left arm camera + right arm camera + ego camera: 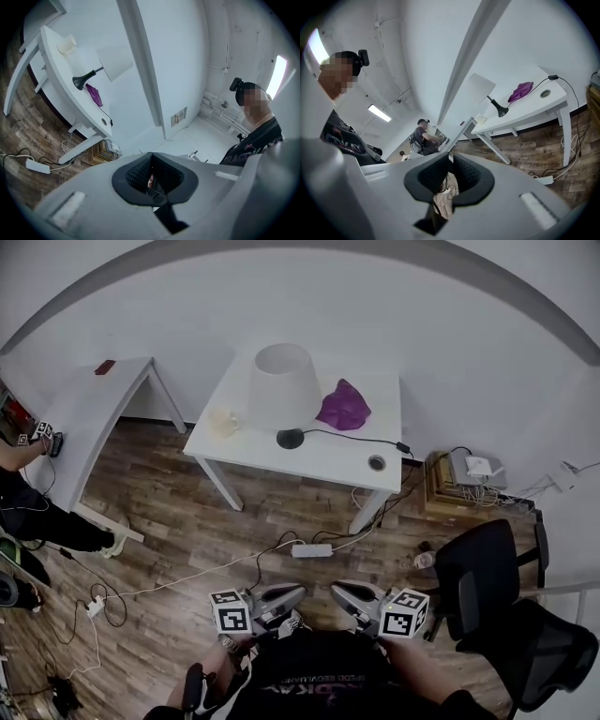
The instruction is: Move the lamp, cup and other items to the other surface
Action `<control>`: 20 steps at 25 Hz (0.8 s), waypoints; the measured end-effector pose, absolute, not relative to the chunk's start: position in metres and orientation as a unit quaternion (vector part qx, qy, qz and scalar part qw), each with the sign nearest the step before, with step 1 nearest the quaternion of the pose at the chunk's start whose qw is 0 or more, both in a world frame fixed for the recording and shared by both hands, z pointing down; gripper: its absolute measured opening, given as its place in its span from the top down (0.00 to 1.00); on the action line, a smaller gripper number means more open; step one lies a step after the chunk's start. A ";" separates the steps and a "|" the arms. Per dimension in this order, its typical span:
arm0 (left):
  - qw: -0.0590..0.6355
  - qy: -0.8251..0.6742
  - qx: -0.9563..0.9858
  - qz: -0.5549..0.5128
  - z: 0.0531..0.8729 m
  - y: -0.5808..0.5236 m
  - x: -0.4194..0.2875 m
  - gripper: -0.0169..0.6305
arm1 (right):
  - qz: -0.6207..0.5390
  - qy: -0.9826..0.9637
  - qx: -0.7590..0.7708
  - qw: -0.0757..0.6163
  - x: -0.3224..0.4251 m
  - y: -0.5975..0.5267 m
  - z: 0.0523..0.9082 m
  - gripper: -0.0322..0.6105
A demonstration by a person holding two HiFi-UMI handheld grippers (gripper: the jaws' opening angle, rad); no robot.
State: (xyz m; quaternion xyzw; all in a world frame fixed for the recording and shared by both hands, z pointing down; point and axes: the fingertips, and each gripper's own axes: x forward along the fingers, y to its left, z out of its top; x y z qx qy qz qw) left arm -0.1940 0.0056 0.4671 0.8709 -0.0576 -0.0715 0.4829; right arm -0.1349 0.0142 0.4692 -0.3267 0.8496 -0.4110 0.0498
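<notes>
So far nothing moved: lamp, cup, purple cloth sit on table at twelve o'clock; my left gripper closed, right gripper barely ajar, both empty.

White lamp, cream cup (purple cloth beside) on table.

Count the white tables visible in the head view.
2. The centre table holds the lamp, cup and purple cloth; the left table stands by the wall. Others may lie outside the frame.
</notes>
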 end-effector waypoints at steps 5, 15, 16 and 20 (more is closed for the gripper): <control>0.477 -0.069 0.873 -0.078 0.466 -0.006 -0.218 0.97 | -0.407 0.854 -0.319 0.051 -0.157 -0.004 0.467 0.89; 0.481 -0.115 0.863 -0.105 0.477 -0.008 -0.238 0.97 | -0.417 0.847 -0.328 0.040 -0.152 -0.014 0.473 0.84; 0.482 -0.120 0.861 -0.109 0.477 -0.009 -0.240 0.97 | -0.417 0.845 -0.332 0.037 -0.147 -0.017 0.474 0.84; 0.476 -0.156 0.857 -0.125 0.477 -0.020 -0.249 0.97 | -0.408 0.843 -0.349 0.027 -0.126 -0.043 0.477 0.82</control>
